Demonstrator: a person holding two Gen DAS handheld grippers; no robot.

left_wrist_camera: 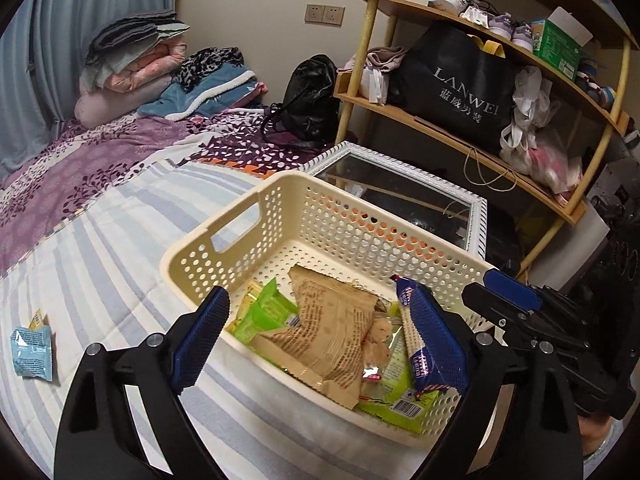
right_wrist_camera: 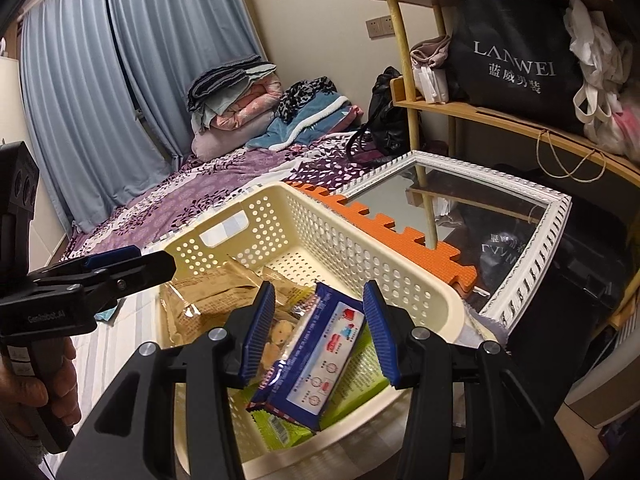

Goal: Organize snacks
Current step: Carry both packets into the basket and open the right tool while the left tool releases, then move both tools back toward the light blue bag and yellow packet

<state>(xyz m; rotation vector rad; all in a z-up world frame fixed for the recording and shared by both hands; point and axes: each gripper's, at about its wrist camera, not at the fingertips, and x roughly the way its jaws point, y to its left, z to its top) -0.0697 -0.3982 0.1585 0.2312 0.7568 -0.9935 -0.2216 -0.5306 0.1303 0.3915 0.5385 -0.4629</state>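
While both sets of fingers are spread wide and empty, one cream basket point(left_wrist_camera: 280, 216) on the bed point(left_wrist_camera: 100, 240) is seen holding several snack packets; one blue packet point(left_wrist_camera: 32, 354) lies outside, mirror point(right_wrist_camera: 520, 216) adjacent.

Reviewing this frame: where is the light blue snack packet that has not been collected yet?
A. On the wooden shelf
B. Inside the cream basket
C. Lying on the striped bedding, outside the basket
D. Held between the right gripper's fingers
C. In the left wrist view the light blue packet lies on the striped bedding, well apart from the cream basket, and both the left gripper and right gripper stand open, holding nothing.
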